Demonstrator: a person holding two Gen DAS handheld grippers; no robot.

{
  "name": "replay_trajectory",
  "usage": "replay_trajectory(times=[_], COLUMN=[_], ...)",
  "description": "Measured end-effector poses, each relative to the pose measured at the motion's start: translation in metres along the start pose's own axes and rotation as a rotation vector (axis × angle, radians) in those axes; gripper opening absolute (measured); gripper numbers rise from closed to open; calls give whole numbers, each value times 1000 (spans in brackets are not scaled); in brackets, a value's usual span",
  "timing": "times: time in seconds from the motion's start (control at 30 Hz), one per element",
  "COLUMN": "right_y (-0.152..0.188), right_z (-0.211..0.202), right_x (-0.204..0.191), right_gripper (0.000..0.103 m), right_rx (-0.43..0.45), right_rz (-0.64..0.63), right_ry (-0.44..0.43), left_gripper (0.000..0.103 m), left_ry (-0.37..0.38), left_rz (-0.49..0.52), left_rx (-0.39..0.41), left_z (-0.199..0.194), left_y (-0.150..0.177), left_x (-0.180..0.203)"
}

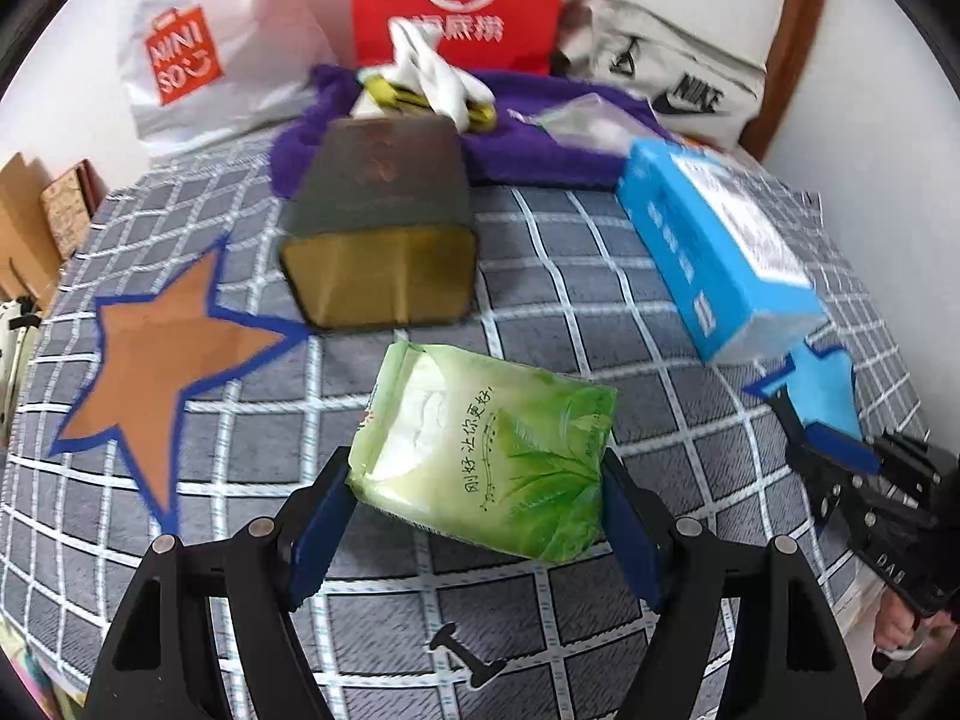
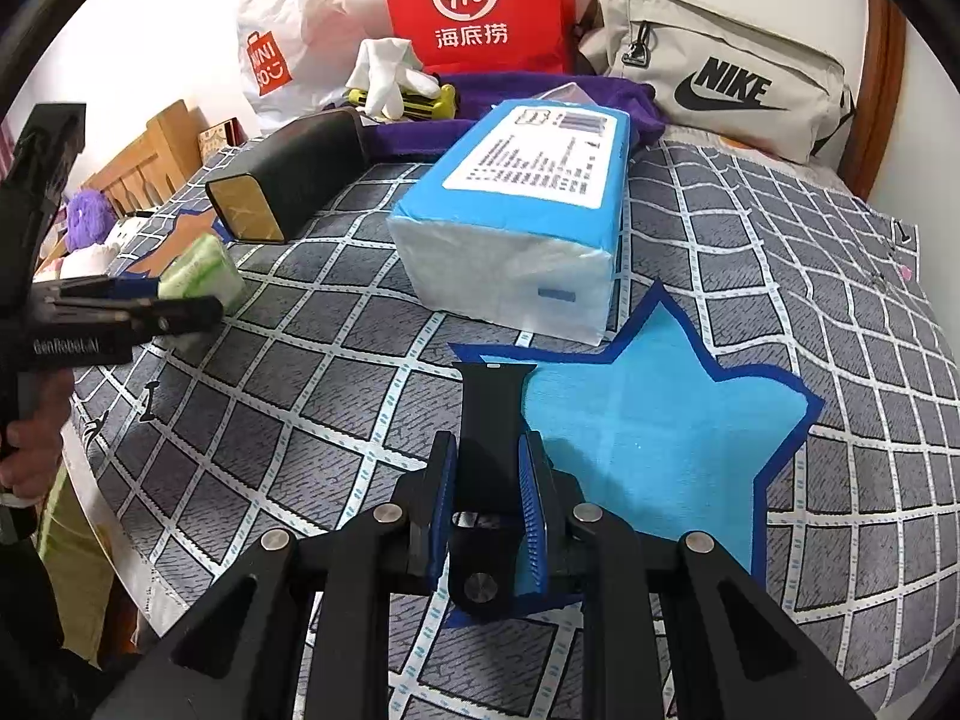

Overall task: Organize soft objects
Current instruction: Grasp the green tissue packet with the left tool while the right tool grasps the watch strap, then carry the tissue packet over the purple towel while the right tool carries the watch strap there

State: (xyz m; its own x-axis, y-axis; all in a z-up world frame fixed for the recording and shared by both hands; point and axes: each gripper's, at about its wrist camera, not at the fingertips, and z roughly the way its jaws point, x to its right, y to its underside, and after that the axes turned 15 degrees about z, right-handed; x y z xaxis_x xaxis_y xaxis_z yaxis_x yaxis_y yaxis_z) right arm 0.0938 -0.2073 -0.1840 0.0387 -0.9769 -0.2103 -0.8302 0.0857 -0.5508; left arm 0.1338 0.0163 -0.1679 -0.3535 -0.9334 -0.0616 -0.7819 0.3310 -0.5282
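My left gripper is shut on a green tissue pack, with its blue pads pressed against the pack's two sides above the checked bedsheet. A brown star mat lies to its left. In the right wrist view, my right gripper is shut on a black watch strap, which sticks out forward over the left edge of a blue star mat. That view also shows the left gripper and the green pack at far left. In the left wrist view the right gripper is at the right.
A big blue tissue pack lies behind the blue star. A black box with a gold end lies mid-bed. Behind it are a purple towel, white gloves, a red bag, a white Miniso bag and a grey Nike bag.
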Motion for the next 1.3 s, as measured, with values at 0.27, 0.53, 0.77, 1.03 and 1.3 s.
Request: replay_trajectory(times=[0.27, 0.53, 0.77, 1.03, 1.3], right_y=[-14, -41, -67, -99, -140], right_z=[-26, -47, -58, -62, -55], right_x=[-13, -22, -29, -38, -40], right_gripper=[21, 21, 21, 21, 21], right_rx=[58, 105, 133, 161, 178], right_rz=[-22, -21, -13, -33, -33], right_ry=[-19, -35, -60, -75, -83], left_gripper=[76, 76, 76, 76, 76], left_ry=[19, 35, 41, 26, 21], left_rz=[-51, -70, -82, -74, -85], left_rx=[71, 140, 176, 153, 146], left_z=[-30, -61, -76, -73, -67], left_y=[-13, -36, -55, -76, -103], left_x=[-10, -17, -27, -34, -45])
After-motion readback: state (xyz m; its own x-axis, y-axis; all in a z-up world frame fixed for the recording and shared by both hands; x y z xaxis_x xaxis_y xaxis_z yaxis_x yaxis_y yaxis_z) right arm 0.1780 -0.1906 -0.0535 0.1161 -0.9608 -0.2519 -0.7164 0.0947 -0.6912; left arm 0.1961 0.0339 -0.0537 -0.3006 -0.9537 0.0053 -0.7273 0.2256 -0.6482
